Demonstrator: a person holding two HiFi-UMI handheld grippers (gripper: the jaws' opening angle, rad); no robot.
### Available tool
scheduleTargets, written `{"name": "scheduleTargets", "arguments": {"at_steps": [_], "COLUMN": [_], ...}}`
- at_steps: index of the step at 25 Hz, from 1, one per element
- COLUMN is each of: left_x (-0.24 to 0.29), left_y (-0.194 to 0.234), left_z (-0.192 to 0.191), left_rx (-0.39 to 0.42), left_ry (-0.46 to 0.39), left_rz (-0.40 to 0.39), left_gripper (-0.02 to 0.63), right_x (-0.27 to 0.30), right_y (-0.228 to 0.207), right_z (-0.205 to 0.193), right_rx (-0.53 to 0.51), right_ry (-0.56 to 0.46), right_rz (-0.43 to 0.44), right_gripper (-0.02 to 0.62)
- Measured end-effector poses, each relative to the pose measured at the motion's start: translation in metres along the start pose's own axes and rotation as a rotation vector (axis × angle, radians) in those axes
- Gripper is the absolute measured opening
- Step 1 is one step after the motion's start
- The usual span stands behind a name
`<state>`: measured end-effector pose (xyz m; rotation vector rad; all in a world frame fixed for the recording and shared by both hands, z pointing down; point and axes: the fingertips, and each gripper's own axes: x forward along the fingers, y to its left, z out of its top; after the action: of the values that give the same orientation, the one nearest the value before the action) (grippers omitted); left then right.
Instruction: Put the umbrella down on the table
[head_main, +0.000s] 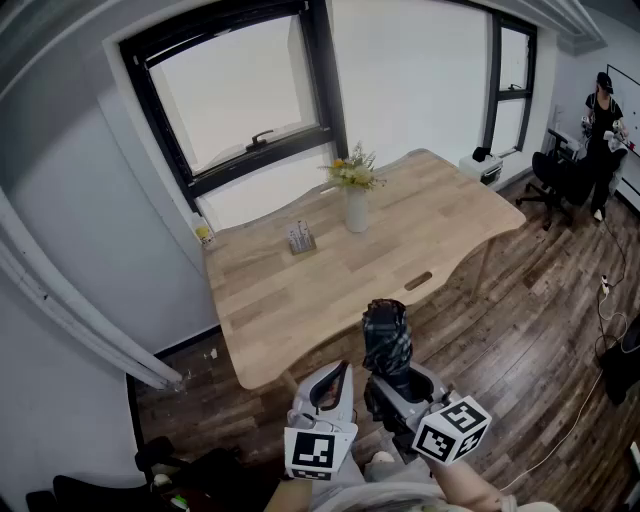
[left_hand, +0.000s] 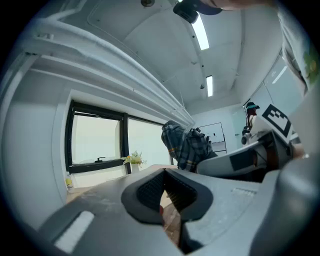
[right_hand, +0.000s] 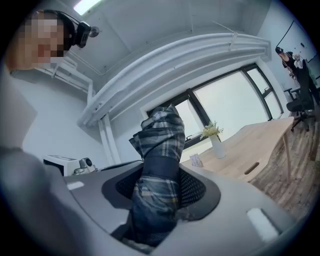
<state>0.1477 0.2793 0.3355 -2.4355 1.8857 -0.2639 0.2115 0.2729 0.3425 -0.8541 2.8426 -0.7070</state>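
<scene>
Head view. Grips a folded checked umbrella (head_main: 386, 335) upright in the right gripper (head_main: 395, 380), clamped on its lower part. Held in the air at the near edge of the wooden table (head_main: 290, 300), not resting on it. Just to the left of that, the left gripper (head_main: 338, 378), tips pressed together, nothing between. On the table, a white vase (head_main: 356, 210) of flowers and a small holder (head_main: 300, 238), both well apart from the umbrella. At far right, a person (head_main: 603, 120) standing by a black chair (head_main: 555, 175).

Left gripper view. Jaws closed on each other, empty. Beyond and to the right, the umbrella (left_hand: 182, 145) standing up out of the right gripper (left_hand: 235, 161).

Right gripper view. Pinches the umbrella (right_hand: 159, 150) from both sides, checked cloth bunched between the ribbed jaws, top end up against the window (right_hand: 225, 110). Table and vase beyond, at right.
</scene>
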Motion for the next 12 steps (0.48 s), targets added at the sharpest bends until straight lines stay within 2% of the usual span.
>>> {"name": "scheduleTargets", "arguments": {"at_steps": [8, 12], "left_x": [0.009, 0.019], "left_y": [0.002, 0.008], "left_z": [-0.006, -0.002], "left_rx": [-0.044, -0.094], "left_ry": [0.007, 0.015], "left_rz": [-0.027, -0.032], "left_gripper": [0.005, 0.005], "right_x": [0.010, 0.018], "right_y": [-0.009, -0.019], "right_z": [0.003, 0.006], "right_rx": [0.003, 0.018], "right_ry": [-0.002, 0.006], "right_rz": [-0.008, -0.027], "right_gripper": [0.187, 0.190]}}
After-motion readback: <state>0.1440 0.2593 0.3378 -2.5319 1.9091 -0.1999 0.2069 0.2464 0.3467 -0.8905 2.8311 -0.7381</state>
